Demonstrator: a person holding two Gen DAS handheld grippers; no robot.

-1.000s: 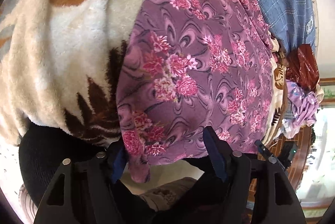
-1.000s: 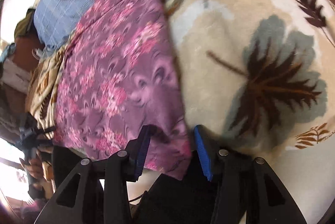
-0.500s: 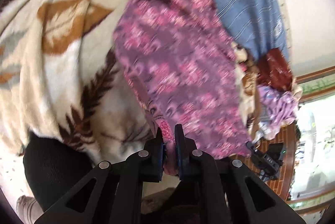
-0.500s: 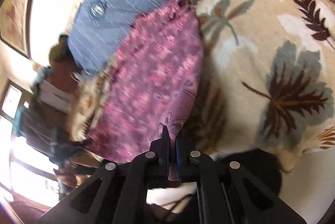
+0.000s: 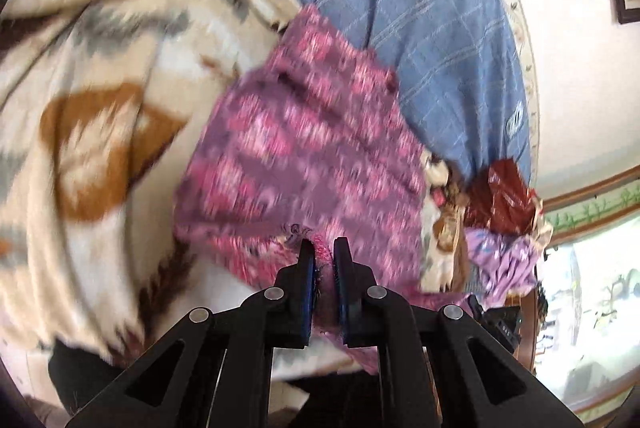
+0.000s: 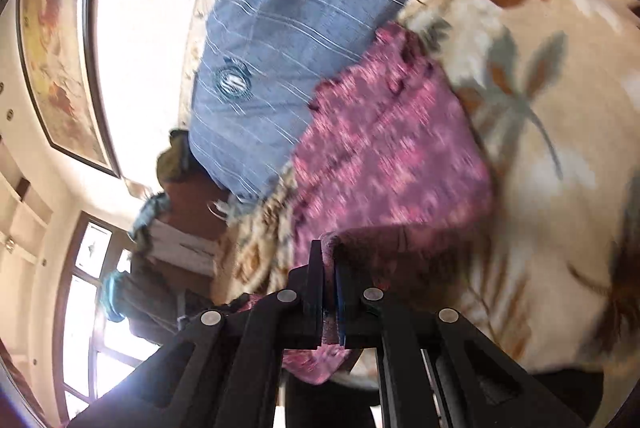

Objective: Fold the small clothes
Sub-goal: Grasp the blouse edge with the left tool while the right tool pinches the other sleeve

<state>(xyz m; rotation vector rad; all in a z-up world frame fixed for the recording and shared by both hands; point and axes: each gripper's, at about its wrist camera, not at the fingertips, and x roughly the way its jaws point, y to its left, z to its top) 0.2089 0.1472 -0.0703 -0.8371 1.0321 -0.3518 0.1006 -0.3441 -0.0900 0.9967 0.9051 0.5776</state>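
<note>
A: With both jaws pinched together, what does each clamp?
B: Left gripper (image 5: 323, 248) and right gripper (image 6: 327, 250) each nip the purple floral cloth (image 5: 308, 152) at its near edge; the rest stretches ahead over the leaf-print blanket (image 5: 92, 132), blue striped fabric (image 5: 420, 28) beyond.

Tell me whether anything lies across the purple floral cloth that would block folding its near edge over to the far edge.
Nothing visible lies on the purple floral cloth. The left tool and right tool already pinch its near edge; the blue striped fabric only borders its far edge.
</note>
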